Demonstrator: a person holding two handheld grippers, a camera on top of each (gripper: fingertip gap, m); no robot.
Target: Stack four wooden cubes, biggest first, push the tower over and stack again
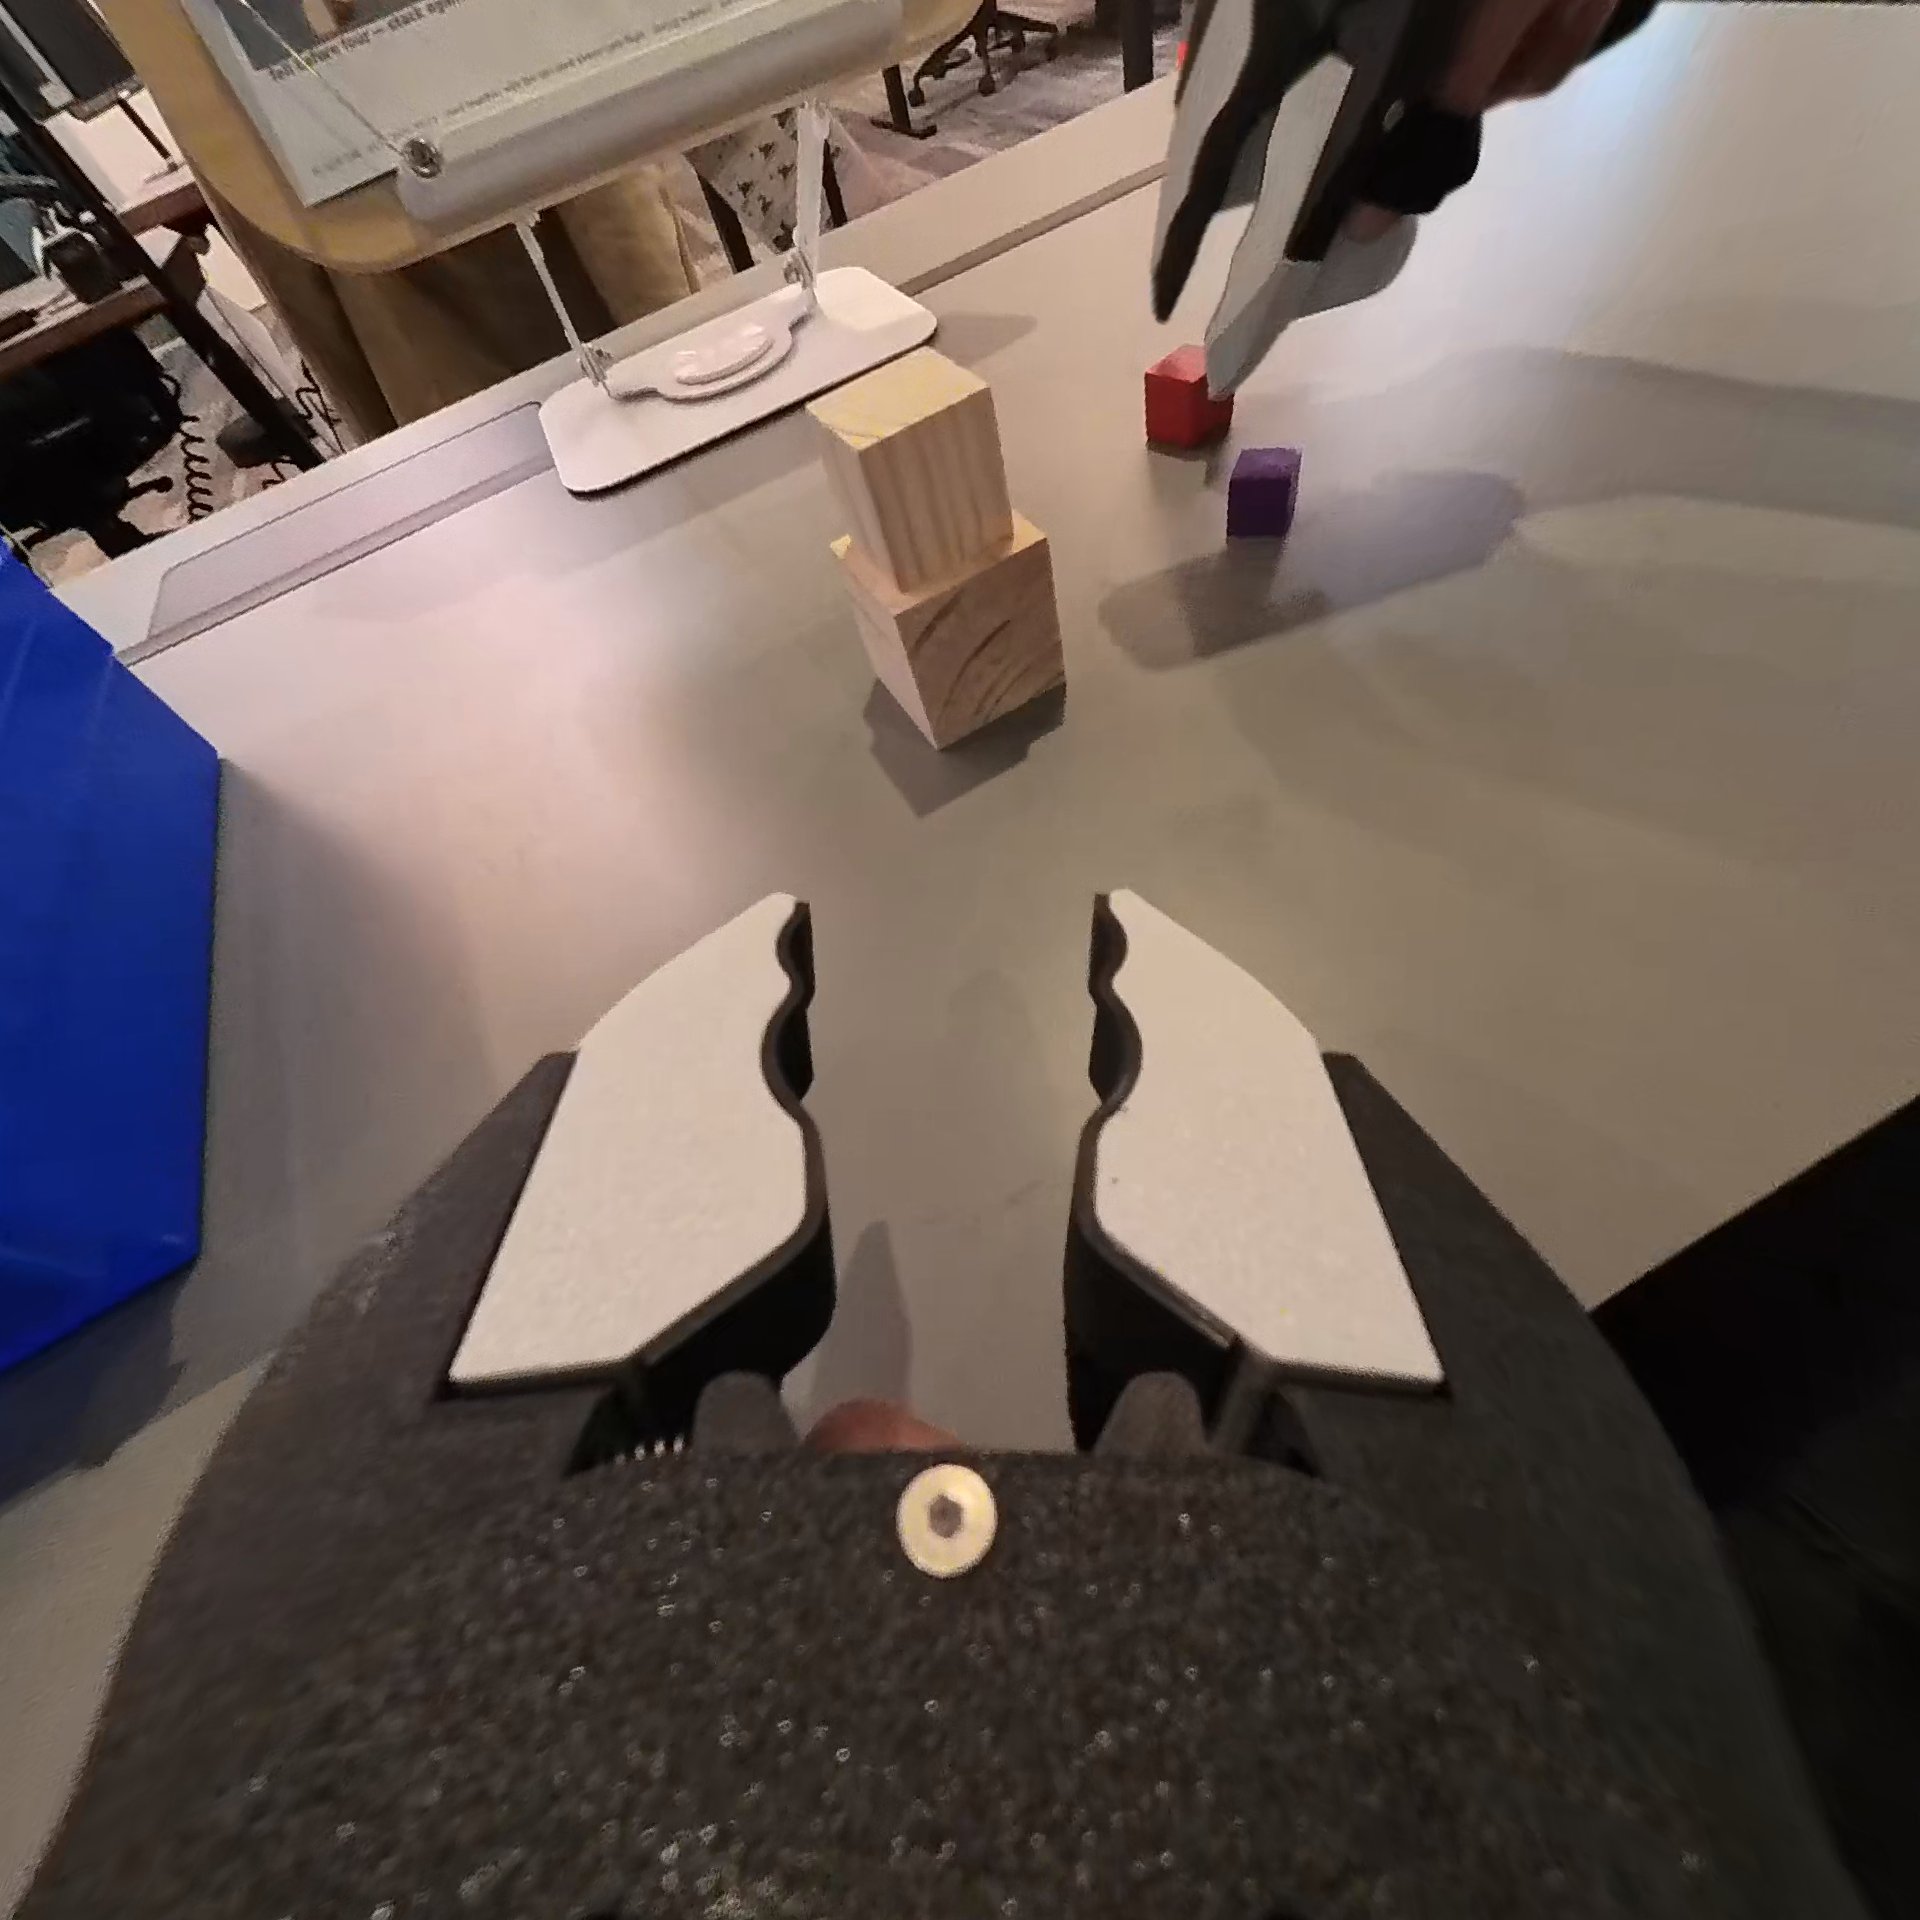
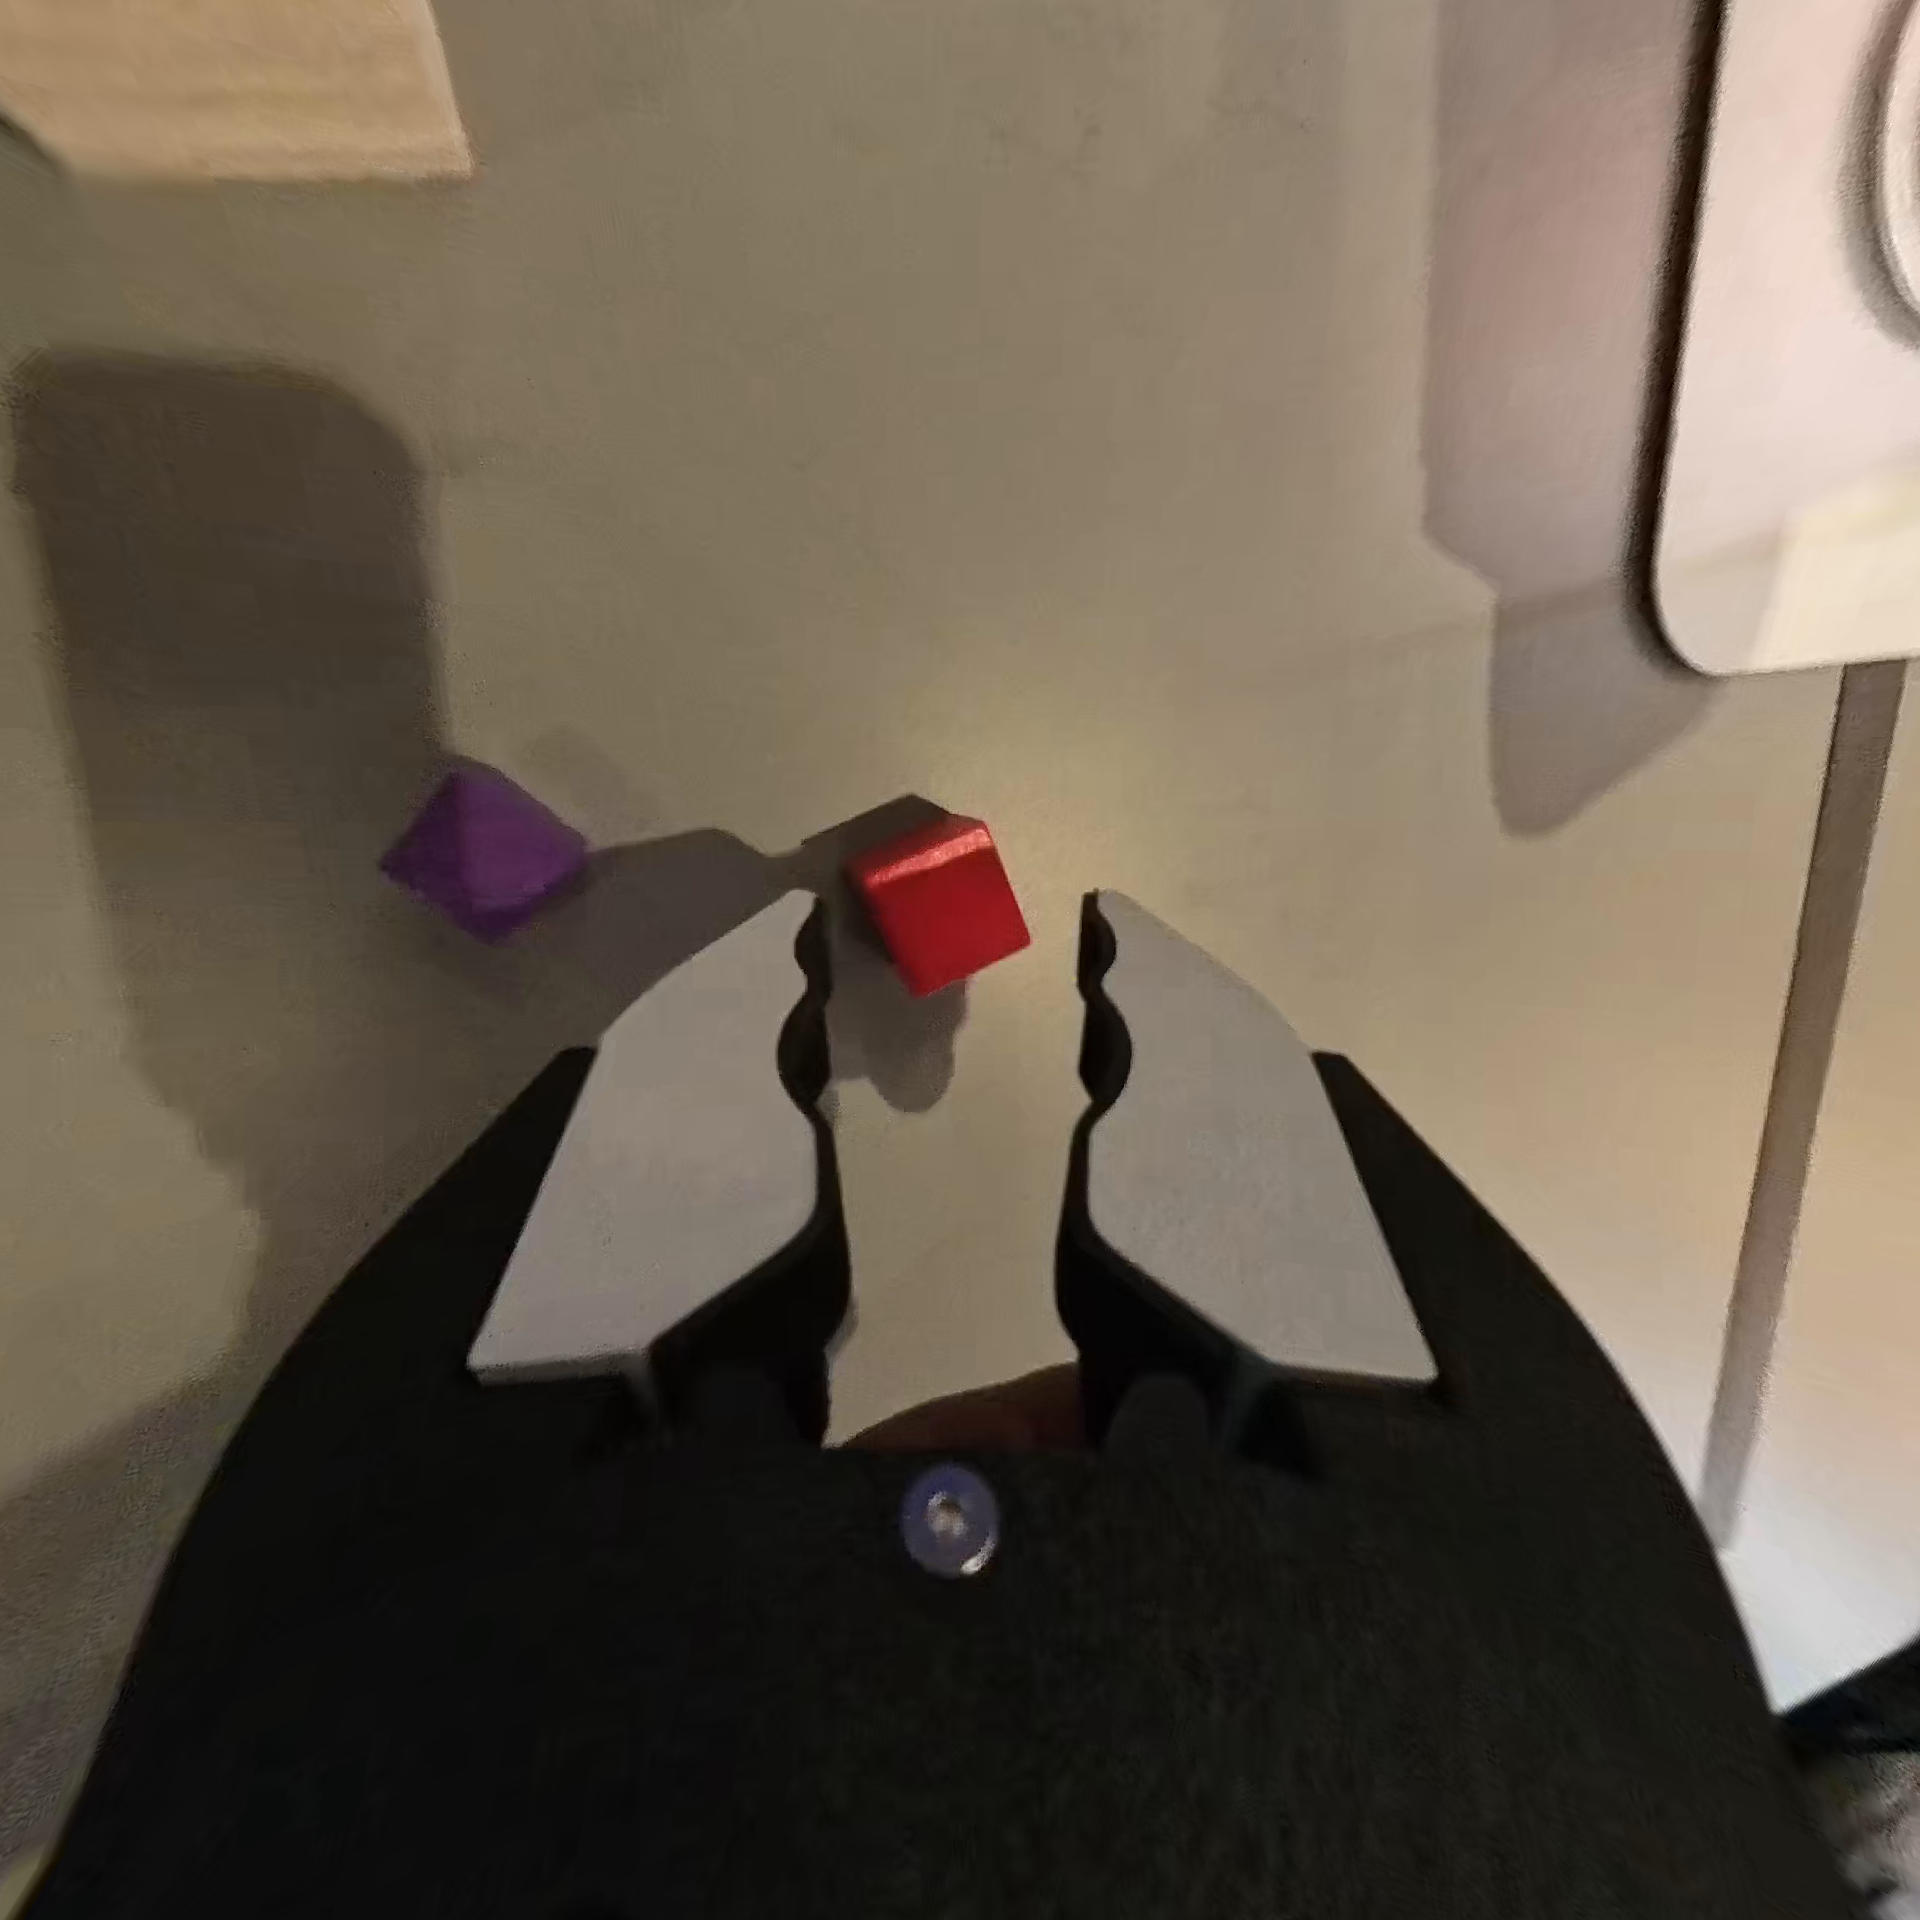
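Observation:
Two plain wooden cubes are stacked on the grey table (image 1: 1351, 883): a large one (image 1: 961, 644) below and a slightly smaller one (image 1: 920, 478) on it, twisted and off-centre. A red cube (image 1: 1184, 400) and a smaller purple cube (image 1: 1262, 490) lie to the right of the stack. My left gripper (image 1: 951, 920) is open and empty, well in front of the stack. My right gripper (image 2: 945, 909) is open, pointing down just above the red cube (image 2: 940, 904), which sits at its fingertips. The purple cube (image 2: 483, 847) lies to its left. The right gripper (image 1: 1195, 343) also shows in the left wrist view.
A white stand base (image 1: 727, 384) carrying a tilted board (image 1: 540, 94) sits behind the stack; it also shows in the right wrist view (image 2: 1787, 416). A blue box (image 1: 94, 987) stands at the left. The table's front right edge (image 1: 1662, 1226) is close by. The left gripper's tips are roughly 30 centimeters from the right gripper's. Measured from the fingertips, the purple cube (image 2: 483, 847) is 5 centimeters or so from the right gripper and 20 centimeters from the left. My left wrist view (image 1: 1262, 479) looks at it from another angle.

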